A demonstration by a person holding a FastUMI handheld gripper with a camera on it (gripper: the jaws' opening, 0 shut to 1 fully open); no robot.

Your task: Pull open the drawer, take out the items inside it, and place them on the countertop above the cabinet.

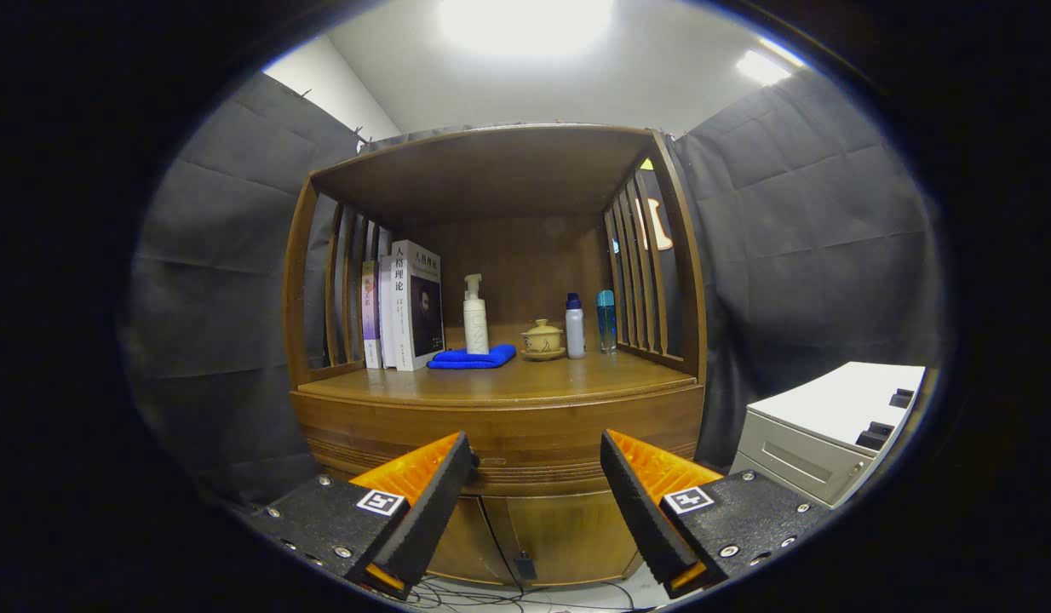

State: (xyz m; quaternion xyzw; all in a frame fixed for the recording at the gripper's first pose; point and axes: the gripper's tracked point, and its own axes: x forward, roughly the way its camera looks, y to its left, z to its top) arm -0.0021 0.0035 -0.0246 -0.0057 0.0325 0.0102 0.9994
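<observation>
On the countertop (508, 379) stand books (410, 305), a pump bottle (475, 317) on a blue cloth (473, 358), a lidded cup (542, 338) and two small bottles (589, 323) (a white cabinet (824, 434) sits off to the right). The drawer (500, 434), a closed brown wooden front beneath the countertop, lies just beyond the gripper (538, 460), whose fingers are spread wide, holding nothing.

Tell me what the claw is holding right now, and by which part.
Nothing. The claw is open, its fingers apart with only air between them, in front of the cabinet's drawer front.
</observation>
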